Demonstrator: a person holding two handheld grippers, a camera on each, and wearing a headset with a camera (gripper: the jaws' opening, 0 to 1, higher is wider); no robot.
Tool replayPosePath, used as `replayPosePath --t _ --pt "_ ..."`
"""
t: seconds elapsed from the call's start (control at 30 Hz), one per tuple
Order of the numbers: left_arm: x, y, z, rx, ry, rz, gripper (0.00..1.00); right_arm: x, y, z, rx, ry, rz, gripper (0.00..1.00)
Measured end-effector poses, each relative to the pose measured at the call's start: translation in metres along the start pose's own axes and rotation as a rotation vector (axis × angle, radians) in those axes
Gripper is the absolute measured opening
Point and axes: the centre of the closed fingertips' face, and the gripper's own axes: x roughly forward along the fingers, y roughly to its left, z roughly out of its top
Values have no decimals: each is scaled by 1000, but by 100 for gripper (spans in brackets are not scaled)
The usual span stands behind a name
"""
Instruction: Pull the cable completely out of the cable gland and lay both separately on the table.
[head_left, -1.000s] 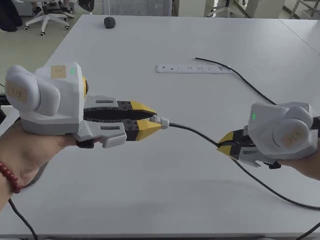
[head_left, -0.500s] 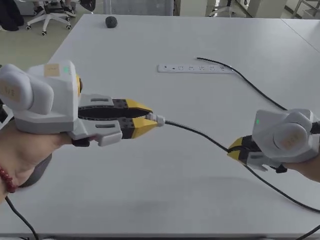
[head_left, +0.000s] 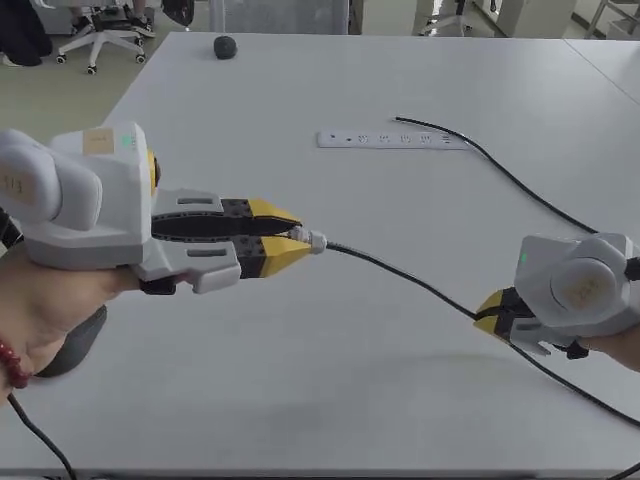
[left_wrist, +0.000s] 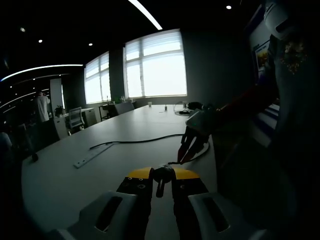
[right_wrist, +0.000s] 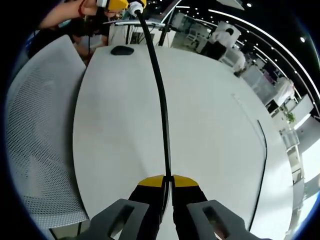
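Over the table (head_left: 300, 390), near its front edge, left gripper (head_left: 302, 241) clamps the cable gland (head_left: 314, 240); right gripper (head_left: 488, 316) clamps the cable (head_left: 400, 272) leaving it.

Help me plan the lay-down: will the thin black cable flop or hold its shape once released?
Probably floppy: the thin black cable sags between the white cable gland in the left tongs and the right tongs. Likely light, being so thin. Expect loose bends on the white table, like its tail.
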Motion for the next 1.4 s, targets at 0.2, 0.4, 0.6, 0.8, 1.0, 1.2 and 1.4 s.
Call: replayPosePath --t 0.2,0.4,0.6,0.8,1.0,1.2,1.4 --pt "0 0 3 -2 -7 1 15 0 2 0 12 -4 6 0" --pt "-1 0 0 -8 -3 4 15 -1 2 3 22 -19 -3 6" --pt "2 -3 -1 -11 0 1 15 -8 0 20 19 -67 -18 12" --pt "4 -3 0 -13 -6 -2 15 -26 6 69 3 -193 -20 9" --pt "5 -6 2 -15 -13 -10 15 -52 26 141 -51 -420 41 7" --pt "6 -10 5 -13 -19 -21 15 -55 38 166 -157 -449 53 8" --pt "7 -13 9 -13 -31 -29 15 -55 41 175 -176 -466 61 10"
